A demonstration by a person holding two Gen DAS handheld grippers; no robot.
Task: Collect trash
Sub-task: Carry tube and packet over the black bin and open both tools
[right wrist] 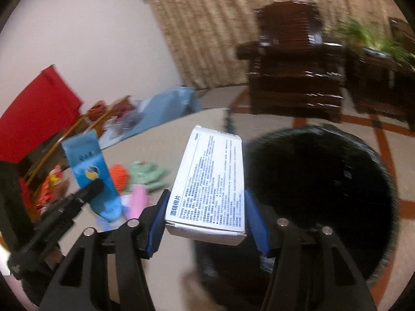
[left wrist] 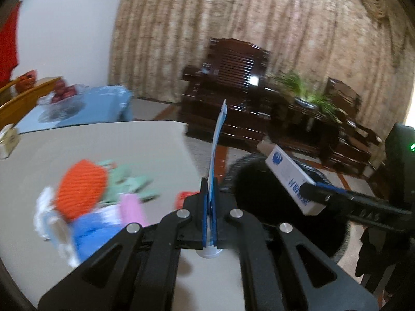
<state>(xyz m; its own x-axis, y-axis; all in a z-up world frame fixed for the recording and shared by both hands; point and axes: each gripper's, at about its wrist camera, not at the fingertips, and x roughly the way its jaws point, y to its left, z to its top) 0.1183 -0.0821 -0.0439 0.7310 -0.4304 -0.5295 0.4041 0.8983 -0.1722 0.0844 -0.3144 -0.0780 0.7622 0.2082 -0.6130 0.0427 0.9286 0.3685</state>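
My left gripper [left wrist: 209, 194] is shut on a flat blue and white tube [left wrist: 217, 140], held edge-on with its white cap toward the camera, above the table edge. The same tube shows in the right wrist view [right wrist: 90, 173] at the left. My right gripper [right wrist: 207, 212] is shut on a white printed carton [right wrist: 212, 184], held beside the black trash bin [right wrist: 324, 194]. In the left wrist view the carton [left wrist: 290, 178] hangs over the bin's [left wrist: 254, 194] opening.
The grey table [left wrist: 103, 145] carries an orange knitted piece [left wrist: 80, 186], green [left wrist: 127, 178], pink and blue items. A dark wooden armchair [left wrist: 233, 77] and a bench with a plant [left wrist: 306, 90] stand behind. A blue-covered table [left wrist: 77, 108] is at the left.
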